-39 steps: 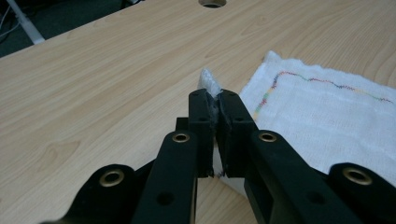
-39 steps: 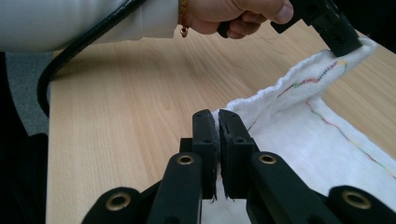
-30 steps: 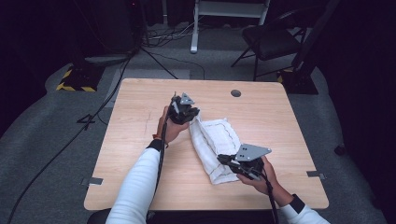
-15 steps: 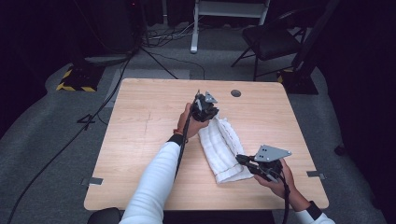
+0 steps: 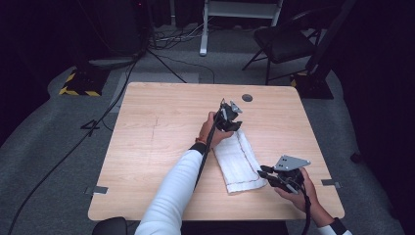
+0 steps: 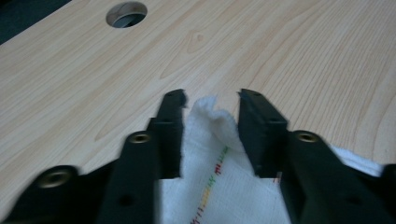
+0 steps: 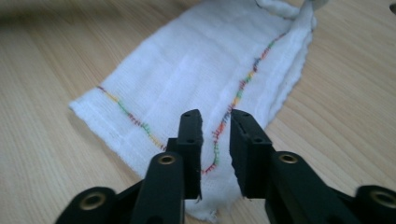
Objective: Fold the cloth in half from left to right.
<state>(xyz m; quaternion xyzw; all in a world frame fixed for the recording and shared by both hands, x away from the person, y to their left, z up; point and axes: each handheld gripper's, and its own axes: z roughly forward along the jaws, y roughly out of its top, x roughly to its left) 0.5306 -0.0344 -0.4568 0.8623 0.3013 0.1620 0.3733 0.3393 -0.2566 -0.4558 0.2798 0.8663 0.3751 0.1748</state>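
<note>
A white towel (image 5: 239, 160) with multicoloured stitching lies folded in a long strip on the wooden table (image 5: 156, 132). My left gripper (image 5: 233, 125) is at its far end. In the left gripper view the jaws (image 6: 210, 95) have just been opening, and a puffed corner of the towel (image 6: 212, 109) stands loose between them. My right gripper (image 5: 263, 172) is at the towel's near right corner. Its jaws (image 7: 216, 114) have also just been opening, with the towel's (image 7: 196, 70) stitched edge lying in the gap, not pinched.
A round cable hole (image 5: 247, 97) sits near the table's far edge, just beyond the left gripper, and appears again as the hole (image 6: 126, 14). A dark chair (image 5: 286, 41) and cables stand on the floor behind the table. The table's left half is bare wood.
Both hands moved right and slightly down with the towel, which now lies flat as a straight strip. Both pairs of jaws, shut on its ends before, now stand apart.
</note>
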